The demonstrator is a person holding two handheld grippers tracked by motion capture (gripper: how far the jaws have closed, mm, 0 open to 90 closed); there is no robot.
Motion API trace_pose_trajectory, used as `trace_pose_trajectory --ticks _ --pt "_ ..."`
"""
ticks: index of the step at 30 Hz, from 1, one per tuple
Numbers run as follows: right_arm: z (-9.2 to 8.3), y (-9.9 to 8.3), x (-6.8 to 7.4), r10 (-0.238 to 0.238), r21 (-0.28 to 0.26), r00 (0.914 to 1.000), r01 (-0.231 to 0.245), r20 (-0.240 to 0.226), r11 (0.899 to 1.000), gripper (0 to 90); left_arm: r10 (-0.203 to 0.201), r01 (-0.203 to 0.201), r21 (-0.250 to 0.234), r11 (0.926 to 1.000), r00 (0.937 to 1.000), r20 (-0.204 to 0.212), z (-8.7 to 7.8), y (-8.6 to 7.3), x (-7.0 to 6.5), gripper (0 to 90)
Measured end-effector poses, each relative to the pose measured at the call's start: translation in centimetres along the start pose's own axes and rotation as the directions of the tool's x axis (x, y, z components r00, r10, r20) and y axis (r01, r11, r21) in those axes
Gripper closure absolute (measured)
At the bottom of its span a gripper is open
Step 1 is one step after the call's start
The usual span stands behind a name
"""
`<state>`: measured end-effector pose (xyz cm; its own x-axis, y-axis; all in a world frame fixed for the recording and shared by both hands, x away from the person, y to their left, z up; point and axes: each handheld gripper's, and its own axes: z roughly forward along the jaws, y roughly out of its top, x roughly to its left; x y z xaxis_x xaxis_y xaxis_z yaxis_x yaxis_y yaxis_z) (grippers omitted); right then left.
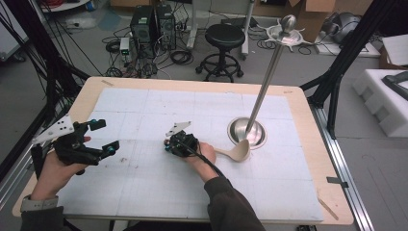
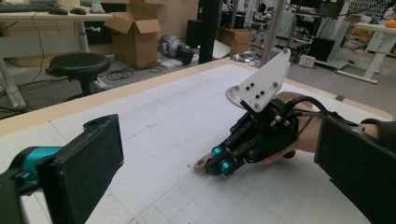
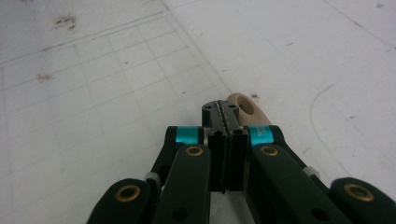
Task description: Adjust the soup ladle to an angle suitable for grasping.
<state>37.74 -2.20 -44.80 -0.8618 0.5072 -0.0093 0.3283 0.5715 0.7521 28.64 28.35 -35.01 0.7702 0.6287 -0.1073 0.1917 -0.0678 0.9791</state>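
A beige wooden spoon [image 1: 239, 151] lies on the white gridded mat [image 1: 144, 187], its bowl against the round base of a steel pole stand [image 1: 246, 132]. The spoon's handle runs left under the person's right hand. My right gripper [image 1: 167, 144] lies low over that handle with its jaws pressed together and no gap showing. The handle's holed end [image 3: 247, 108] pokes out just past and beside the right gripper's tips [image 3: 223, 112]; it is also seen from the side [image 2: 201, 164]. My left gripper [image 1: 106, 135] is held above the mat's left side, open, its wide pads [image 2: 88, 163] empty.
The steel pole [image 1: 267, 77] rises from its base and ends in a ball top. Beyond the table's far edge stand a black stool [image 1: 223, 41], computer towers [image 1: 153, 24] and floor cables. White foam blocks [image 1: 385, 96] sit to the right.
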Motion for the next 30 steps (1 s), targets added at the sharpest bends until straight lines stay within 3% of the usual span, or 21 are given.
trace_pose_trajectory --ticks 4,6,14,21,30 --pt "0.3 0.4 -0.4 0.016 0.019 0.9997 -0.016 0.017 1.000 90.0 0.002 -0.002 0.001 1.0000 1.0000 0.002 0.0 0.0 0.0 1.8" --pt "0.4 0.6 -0.7 -0.001 0.024 0.9996 0.000 0.030 1.000 90.0 0.001 -0.001 0.001 1.0000 1.0000 0.002 0.0 0.0 0.0 1.7" --pt "0.3 0.5 -1.1 0.021 0.019 0.9997 -0.021 0.011 1.000 90.0 0.002 -0.002 0.001 1.0000 1.0000 0.006 0.0 0.0 0.0 1.8" --pt "-2.9 1.5 -1.6 0.017 -0.031 0.9982 -0.019 -0.058 0.999 90.0 0.001 -0.001 0.003 1.0000 1.0000 0.005 -0.1 -0.1 0.0 1.8" --pt "-7.0 0.8 -4.5 0.025 -0.045 0.9947 -0.029 -0.100 0.999 89.7 -0.001 0.001 0.005 1.0000 1.0000 0.001 -0.1 -0.1 0.1 1.8"
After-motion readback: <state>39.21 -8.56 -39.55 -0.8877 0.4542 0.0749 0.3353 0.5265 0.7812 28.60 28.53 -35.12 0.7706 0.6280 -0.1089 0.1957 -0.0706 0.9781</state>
